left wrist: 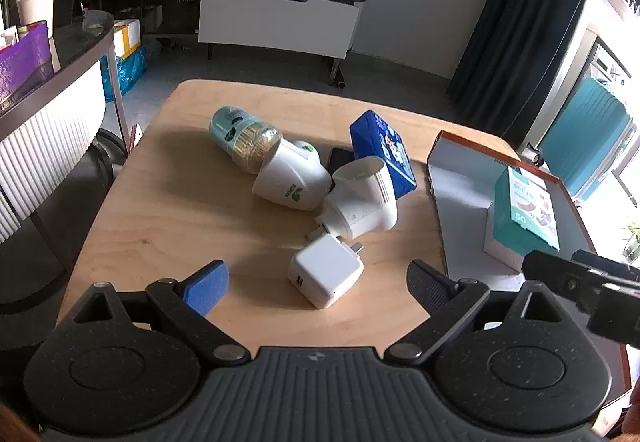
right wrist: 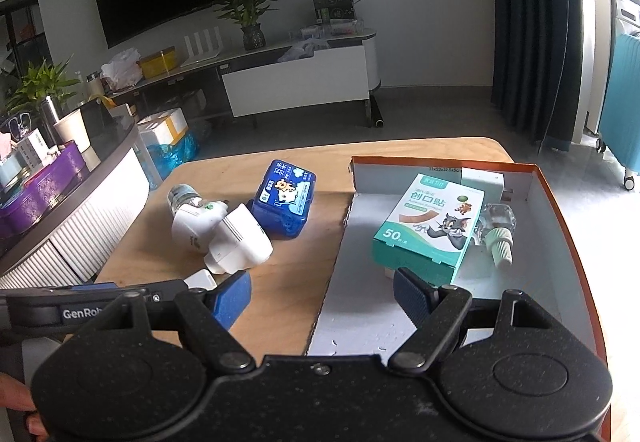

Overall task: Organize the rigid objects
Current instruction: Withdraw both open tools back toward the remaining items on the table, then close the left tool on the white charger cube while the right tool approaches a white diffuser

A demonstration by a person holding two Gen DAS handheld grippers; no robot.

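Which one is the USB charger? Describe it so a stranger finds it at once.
Start at the wooden table, left of the open cardboard box. In the heap of white plugs, the USB charger lies nearest, between the left gripper's open fingers. It alone is a plain white cube with a USB slot.

Left gripper (left wrist: 318,284) fingers (left wrist: 208,288) spread wide around white USB charger (left wrist: 326,276) on table (left wrist: 168,210)

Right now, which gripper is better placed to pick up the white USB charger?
Left. The left gripper is open with the white USB charger between its fingers; the right gripper hangs open over the box edge.
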